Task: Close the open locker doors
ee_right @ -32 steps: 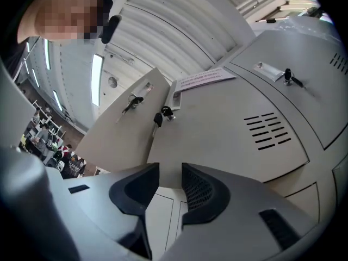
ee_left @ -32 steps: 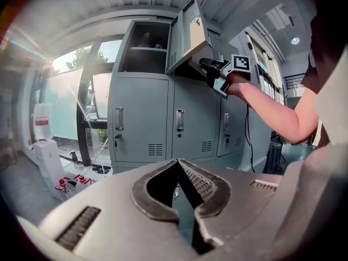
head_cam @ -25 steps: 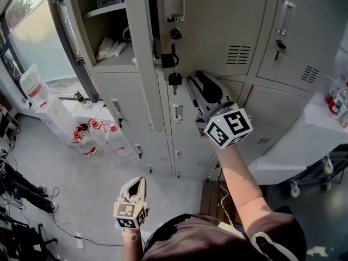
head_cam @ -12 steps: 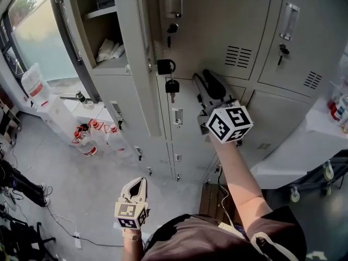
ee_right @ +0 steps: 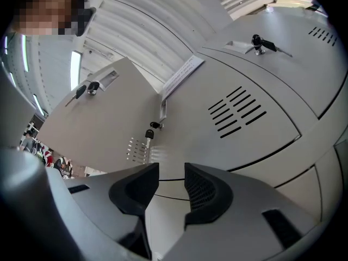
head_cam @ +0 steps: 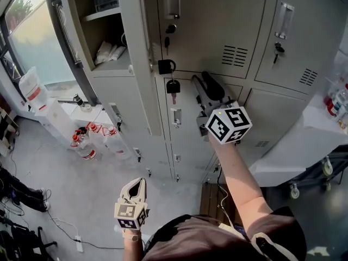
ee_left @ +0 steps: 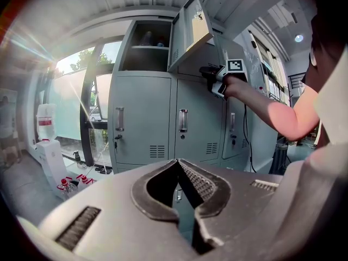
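The fingers of the right gripper [ee_right: 171, 168] stand apart with nothing between them (only grey locker front shows through the gap). They point up at the bank of lockers [head_cam: 217, 31], just right of the open door [ee_left: 190, 31]; I cannot tell whether they touch the metal. That door belongs to an upper compartment and swings out from its right edge, well away from its frame. A black padlock [head_cam: 166, 66] and a hanging key [head_cam: 173, 86] sit just beside it. Behind the door the compartment is exposed, with white bundles [head_cam: 109, 49] on its shelf [head_cam: 117, 64].

The fingers of the left gripper [ee_left: 178, 162] are closed tip to tip and empty. It is held low, well apart from the lockers, over the floor [head_cam: 81, 200], where red-capped bottles [head_cam: 81, 144] stand near the locker base.
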Available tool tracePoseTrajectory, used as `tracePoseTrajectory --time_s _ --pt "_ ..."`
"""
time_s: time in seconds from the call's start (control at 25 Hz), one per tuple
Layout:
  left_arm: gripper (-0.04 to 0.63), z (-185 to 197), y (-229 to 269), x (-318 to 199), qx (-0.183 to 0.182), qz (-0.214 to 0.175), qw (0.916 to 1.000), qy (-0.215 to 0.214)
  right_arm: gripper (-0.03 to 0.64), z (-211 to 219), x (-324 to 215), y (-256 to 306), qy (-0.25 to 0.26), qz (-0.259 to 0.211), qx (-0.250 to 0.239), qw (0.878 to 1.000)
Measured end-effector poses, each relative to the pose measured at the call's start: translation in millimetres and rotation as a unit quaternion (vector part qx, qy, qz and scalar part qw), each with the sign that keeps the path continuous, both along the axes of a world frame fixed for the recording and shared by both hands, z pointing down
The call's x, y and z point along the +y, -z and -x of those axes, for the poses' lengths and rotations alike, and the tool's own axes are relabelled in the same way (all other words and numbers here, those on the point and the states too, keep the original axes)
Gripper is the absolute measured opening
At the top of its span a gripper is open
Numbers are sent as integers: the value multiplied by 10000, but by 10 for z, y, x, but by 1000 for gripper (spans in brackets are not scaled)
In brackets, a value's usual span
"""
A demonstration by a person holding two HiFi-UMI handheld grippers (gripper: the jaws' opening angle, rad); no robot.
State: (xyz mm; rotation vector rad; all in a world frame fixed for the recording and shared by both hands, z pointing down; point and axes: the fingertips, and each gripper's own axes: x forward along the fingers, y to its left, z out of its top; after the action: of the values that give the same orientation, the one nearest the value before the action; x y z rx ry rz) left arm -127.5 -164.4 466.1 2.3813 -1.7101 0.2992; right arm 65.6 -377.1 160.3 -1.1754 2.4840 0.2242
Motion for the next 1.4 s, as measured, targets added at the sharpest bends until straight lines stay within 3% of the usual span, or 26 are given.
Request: tracePoseTrajectory --time_s 0.2,0.48,0.88,1.4 --pt "20 50 0 57 23 12 9999 -110 156 71 286 -23 145 -137 94 9998" --pt "20 157 8 173 46 34 9996 -261 156 305 906 -12 851 -365 68 9957" --pt "20 201 -99 331 120 124 9985 -525 158 686 1637 -32 1458 -864 483 9843" --pt "20 364 -164 438 268 122 9974 -654 156 1082 1768 -58 1502 -852 698 9825"
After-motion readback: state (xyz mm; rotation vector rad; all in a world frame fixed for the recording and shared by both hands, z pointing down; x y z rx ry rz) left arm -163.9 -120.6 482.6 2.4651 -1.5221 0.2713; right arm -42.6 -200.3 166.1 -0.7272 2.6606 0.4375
